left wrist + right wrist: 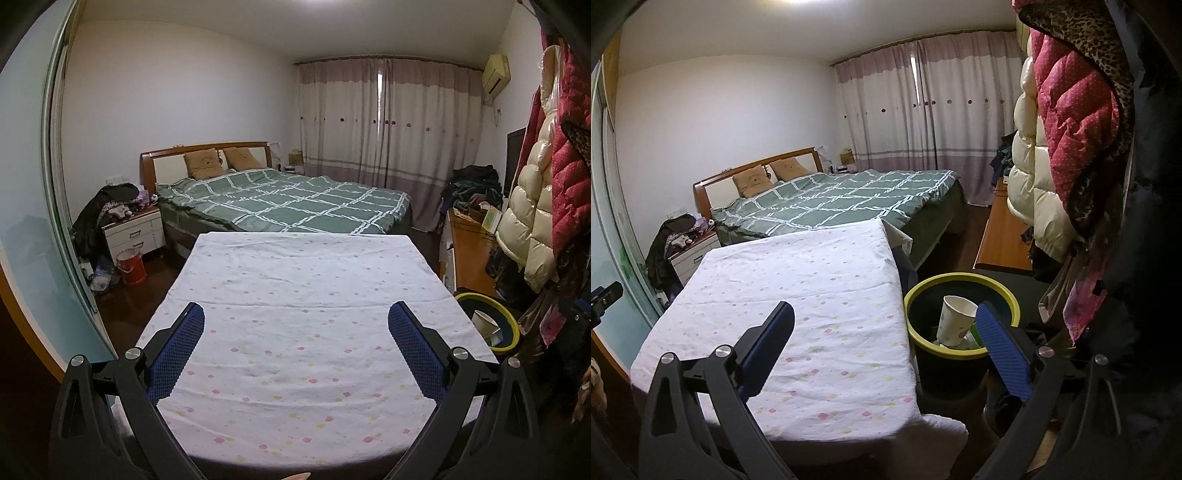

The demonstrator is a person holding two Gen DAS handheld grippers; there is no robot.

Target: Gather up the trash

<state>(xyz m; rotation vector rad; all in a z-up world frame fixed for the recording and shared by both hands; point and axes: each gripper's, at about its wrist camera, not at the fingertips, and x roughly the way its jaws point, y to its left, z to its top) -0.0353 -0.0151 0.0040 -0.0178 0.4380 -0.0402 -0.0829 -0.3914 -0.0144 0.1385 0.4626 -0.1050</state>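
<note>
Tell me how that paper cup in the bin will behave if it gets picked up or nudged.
The paper cup looks thin-walled, so it is probably light and would crush under a hard squeeze. It leans tilted on other trash inside the yellow-rimmed bin, so a nudge would likely tip it. Its tapered round body would probably roll in a curve.

No text, label, brand, number or sign is readable here; the paper cup in the bin shows only small coloured dots

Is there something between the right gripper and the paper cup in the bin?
Nothing visible does. The right gripper is open and empty, above the table's edge; the paper cup leans inside the yellow-rimmed bin, uncovered.
</note>
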